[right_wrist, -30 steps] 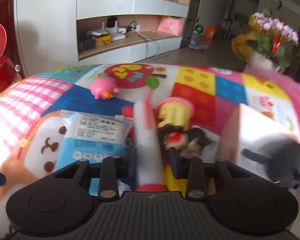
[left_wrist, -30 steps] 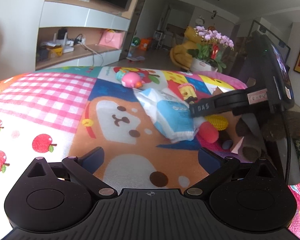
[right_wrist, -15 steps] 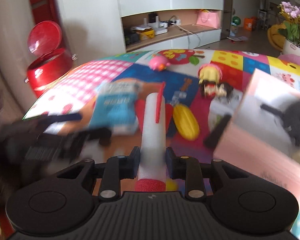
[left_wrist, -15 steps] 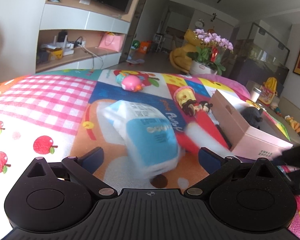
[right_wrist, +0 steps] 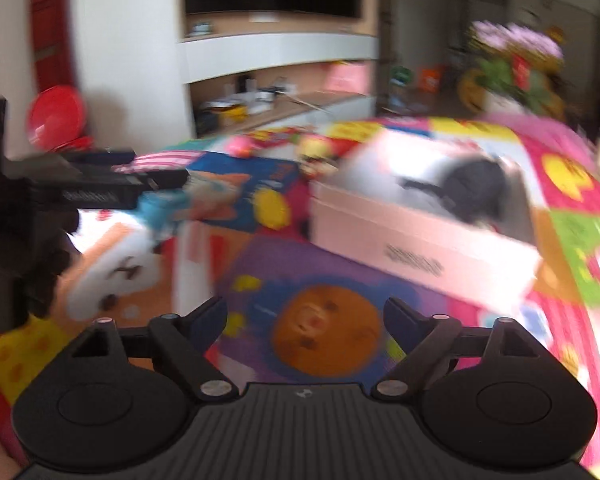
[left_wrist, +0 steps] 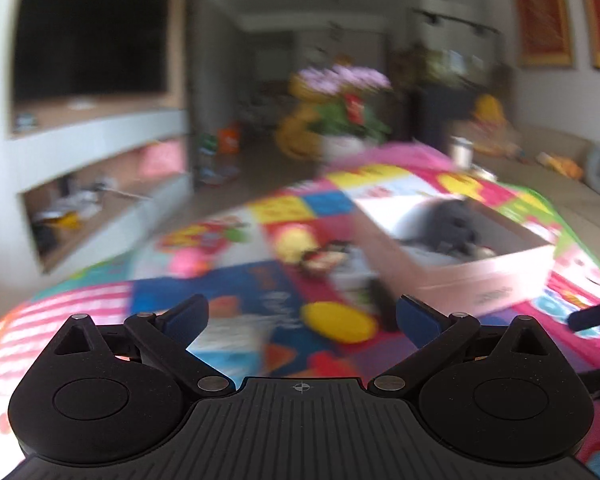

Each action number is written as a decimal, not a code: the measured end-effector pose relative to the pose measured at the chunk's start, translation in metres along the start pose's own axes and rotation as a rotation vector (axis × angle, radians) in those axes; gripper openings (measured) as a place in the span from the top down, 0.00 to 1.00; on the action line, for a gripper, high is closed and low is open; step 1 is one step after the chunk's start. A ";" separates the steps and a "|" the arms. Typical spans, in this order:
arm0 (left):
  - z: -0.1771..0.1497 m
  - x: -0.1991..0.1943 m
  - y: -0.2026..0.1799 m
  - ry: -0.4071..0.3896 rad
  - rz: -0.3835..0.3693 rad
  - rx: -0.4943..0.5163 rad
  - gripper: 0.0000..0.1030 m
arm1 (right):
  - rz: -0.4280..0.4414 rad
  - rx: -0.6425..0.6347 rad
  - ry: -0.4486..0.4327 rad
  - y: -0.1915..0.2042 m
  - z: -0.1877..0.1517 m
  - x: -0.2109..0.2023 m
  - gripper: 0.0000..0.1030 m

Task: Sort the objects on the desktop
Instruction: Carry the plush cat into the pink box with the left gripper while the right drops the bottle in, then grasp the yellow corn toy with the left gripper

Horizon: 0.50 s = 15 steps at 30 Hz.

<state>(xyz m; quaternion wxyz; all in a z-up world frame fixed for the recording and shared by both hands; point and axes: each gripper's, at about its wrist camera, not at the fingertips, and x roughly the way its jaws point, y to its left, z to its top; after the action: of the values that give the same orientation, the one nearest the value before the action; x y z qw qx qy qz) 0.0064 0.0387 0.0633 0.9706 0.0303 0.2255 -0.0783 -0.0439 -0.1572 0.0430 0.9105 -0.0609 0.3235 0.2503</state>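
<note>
Both views are motion-blurred. Nearest in the left wrist view, the left gripper (left_wrist: 302,314) has its jaws spread wide with nothing between them; it hangs above the patchwork play mat (left_wrist: 236,280). Just beyond its fingertips lies a yellow oval toy (left_wrist: 338,322) on the mat, with a white-and-blue packet (left_wrist: 230,340) to its left, partly hidden behind the left finger. Farther on, a small doll figure (left_wrist: 324,260) lies near the corner of the pink cardboard box (left_wrist: 476,280), and a pink toy (left_wrist: 190,266) lies to the left. Inside the box rests a dark grey plush item (left_wrist: 454,224). Beyond the mat's far edge stands a flower pot (left_wrist: 346,118).

Nearest in the right wrist view, the right gripper (right_wrist: 304,318) is likewise released, jaws wide apart and empty, over a purple patch of the mat (right_wrist: 380,280) printed with an orange face. A white foam stick (right_wrist: 192,264) with red stripes lies just beyond its left finger, on the mat. At the left edge the other gripper enters, its fingers reaching over the blue packet (right_wrist: 160,208). The yellow toy (right_wrist: 274,210) lies just beside the pink box (right_wrist: 416,244), which holds the grey plush (right_wrist: 476,184). Farthest back are a red bin (right_wrist: 58,118) and a white shelf unit (right_wrist: 276,56).
</note>
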 end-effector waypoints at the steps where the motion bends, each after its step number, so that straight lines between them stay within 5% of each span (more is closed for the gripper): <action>1: 0.005 0.010 -0.003 0.033 -0.032 0.002 0.01 | -0.011 0.029 0.006 -0.005 -0.004 0.001 0.15; 5: 0.014 0.056 -0.012 0.160 -0.080 0.067 0.20 | -0.011 0.139 0.011 -0.024 -0.023 -0.001 0.09; 9: 0.016 0.097 -0.005 0.303 -0.170 0.079 0.08 | 0.001 0.207 -0.002 -0.032 -0.037 -0.005 0.02; 15: 0.013 0.125 -0.002 0.367 -0.185 0.142 0.14 | 0.022 0.238 0.000 -0.029 -0.053 -0.005 0.00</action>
<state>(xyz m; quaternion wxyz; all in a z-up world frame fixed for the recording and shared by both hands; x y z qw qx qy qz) 0.1229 0.0185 0.0196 0.8974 0.0917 0.3943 -0.1757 -0.0625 -0.1991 0.0032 0.9084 0.0512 0.3517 0.2201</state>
